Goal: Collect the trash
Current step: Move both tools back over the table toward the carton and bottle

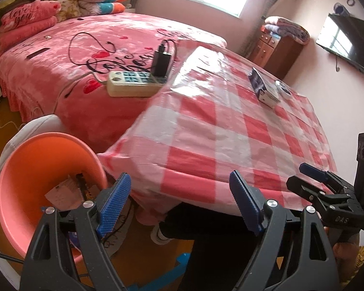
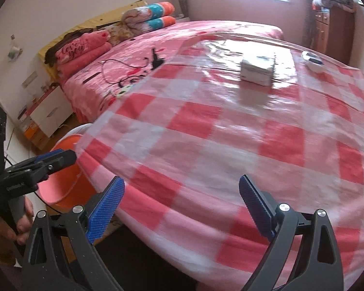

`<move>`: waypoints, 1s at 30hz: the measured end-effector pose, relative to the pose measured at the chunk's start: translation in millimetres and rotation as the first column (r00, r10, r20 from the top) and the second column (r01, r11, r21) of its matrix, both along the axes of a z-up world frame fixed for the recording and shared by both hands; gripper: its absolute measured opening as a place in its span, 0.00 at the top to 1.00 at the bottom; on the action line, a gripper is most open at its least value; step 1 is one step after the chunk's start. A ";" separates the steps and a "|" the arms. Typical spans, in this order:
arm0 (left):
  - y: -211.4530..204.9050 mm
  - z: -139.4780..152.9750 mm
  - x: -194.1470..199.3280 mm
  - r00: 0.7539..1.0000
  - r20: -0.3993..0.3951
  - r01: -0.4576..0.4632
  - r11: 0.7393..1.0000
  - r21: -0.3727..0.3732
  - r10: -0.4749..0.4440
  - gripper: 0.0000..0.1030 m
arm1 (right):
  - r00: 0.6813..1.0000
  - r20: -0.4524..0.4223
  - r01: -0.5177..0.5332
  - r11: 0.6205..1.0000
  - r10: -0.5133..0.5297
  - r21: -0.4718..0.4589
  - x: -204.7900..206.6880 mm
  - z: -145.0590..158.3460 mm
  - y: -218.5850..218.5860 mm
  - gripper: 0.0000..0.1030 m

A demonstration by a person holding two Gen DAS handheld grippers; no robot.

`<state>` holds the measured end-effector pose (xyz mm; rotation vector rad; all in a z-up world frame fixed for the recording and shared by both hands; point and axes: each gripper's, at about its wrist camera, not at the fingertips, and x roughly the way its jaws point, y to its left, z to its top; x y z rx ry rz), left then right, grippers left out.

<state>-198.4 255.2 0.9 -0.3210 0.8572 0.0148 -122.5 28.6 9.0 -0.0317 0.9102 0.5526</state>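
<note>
I found my left gripper (image 1: 179,203) and right gripper (image 2: 182,208) both spread wide and empty, at the near edge of the checked tablecloth (image 2: 230,133). The orange bin (image 1: 36,169) stood left below the table, paper scraps (image 1: 63,194) inside. Farther off, a small box (image 2: 256,71) lay on the cloth.

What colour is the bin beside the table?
The bin is orange-pink, plain, no pattern. It shows best in the left wrist view.

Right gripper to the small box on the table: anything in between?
Nothing. Right wrist view shows only bare checkered tablecloth between right gripper and small box.
</note>
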 end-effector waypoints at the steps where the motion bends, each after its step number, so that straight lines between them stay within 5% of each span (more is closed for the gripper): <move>1: -3.6 0.5 2.1 1.000 -0.003 0.008 1.000 0.003 -0.008 0.19 | 1.000 0.003 0.018 1.000 -0.018 -0.002 1.1 0.3 -7.4 0.09; 17: -76.1 17.1 46.3 0.985 -0.002 0.170 0.983 0.074 -0.170 0.19 | 0.975 0.040 0.219 0.975 -0.220 0.018 38.6 18.1 -96.5 0.09; 30: -132.6 33.5 106.1 0.963 0.034 0.264 0.958 0.109 -0.269 0.19 | 0.956 0.067 0.286 0.958 -0.286 0.015 84.1 28.7 -134.5 0.09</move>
